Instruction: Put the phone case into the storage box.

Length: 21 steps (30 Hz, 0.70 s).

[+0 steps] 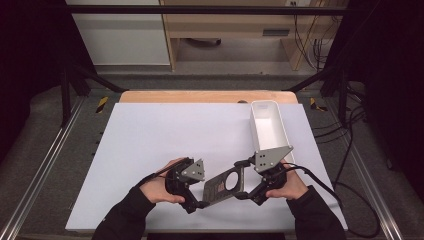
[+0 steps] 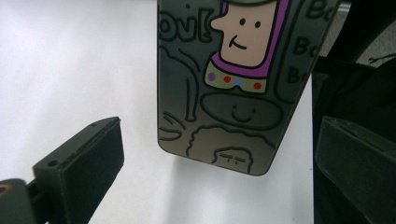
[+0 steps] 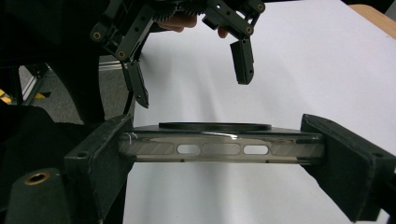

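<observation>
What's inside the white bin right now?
The white bin looks empty: bare white floor and walls show in the high view. Its near end is covered by the right claw and its grey plate, so that corner can't be checked.

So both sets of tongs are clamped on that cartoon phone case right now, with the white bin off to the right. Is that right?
Not quite. Only the right tongs clamp the phone case; the right gripper view shows both pads pressing on its edges. The left tongs stand open, their pads clear of the case, as the left gripper view shows. The white bin does sit to the right.
</observation>
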Each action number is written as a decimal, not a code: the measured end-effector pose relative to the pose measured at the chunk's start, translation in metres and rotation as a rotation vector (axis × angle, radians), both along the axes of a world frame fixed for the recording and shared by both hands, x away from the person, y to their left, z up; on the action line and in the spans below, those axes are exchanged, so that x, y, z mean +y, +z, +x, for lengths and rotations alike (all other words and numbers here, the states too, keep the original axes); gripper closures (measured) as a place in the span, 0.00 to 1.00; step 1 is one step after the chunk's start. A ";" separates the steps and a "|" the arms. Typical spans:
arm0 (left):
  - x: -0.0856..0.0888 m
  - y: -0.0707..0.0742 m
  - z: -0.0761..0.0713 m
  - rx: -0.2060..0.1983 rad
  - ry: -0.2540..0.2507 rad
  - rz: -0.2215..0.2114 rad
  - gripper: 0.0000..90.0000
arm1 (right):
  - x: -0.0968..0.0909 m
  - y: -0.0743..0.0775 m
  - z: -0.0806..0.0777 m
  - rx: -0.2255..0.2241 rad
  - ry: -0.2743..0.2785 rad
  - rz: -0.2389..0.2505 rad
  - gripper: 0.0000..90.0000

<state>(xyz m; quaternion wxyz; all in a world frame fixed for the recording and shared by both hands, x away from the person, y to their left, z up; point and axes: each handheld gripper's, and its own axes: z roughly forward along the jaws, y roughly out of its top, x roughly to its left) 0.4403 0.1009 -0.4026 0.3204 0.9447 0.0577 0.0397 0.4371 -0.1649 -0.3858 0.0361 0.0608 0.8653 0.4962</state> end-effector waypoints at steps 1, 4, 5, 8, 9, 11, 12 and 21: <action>-0.001 -0.001 0.001 0.005 -0.002 0.008 0.00 | 0.000 0.000 0.000 0.000 0.000 -0.005 0.14; -0.004 -0.004 0.003 0.017 -0.010 0.031 0.01 | 0.002 0.000 0.000 0.001 0.006 -0.018 0.14; -0.005 -0.005 0.003 0.021 -0.013 0.039 0.00 | 0.003 0.001 0.000 0.000 0.007 -0.019 0.14; -0.008 -0.008 0.003 0.011 -0.015 0.051 0.00 | 0.004 0.002 0.000 -0.004 0.012 -0.025 0.14; -0.009 -0.008 0.003 0.013 -0.019 0.051 0.01 | 0.005 0.003 0.000 -0.006 0.013 -0.030 0.14; -0.011 -0.009 0.001 0.006 -0.026 0.053 0.00 | 0.007 0.004 0.000 -0.009 0.017 -0.035 0.14; -0.012 -0.009 0.001 0.006 -0.027 0.055 0.00 | 0.007 0.005 0.000 -0.011 0.020 -0.038 0.14; -0.021 -0.014 0.004 0.022 -0.030 0.095 0.00 | 0.012 0.011 0.001 -0.019 0.034 -0.064 0.14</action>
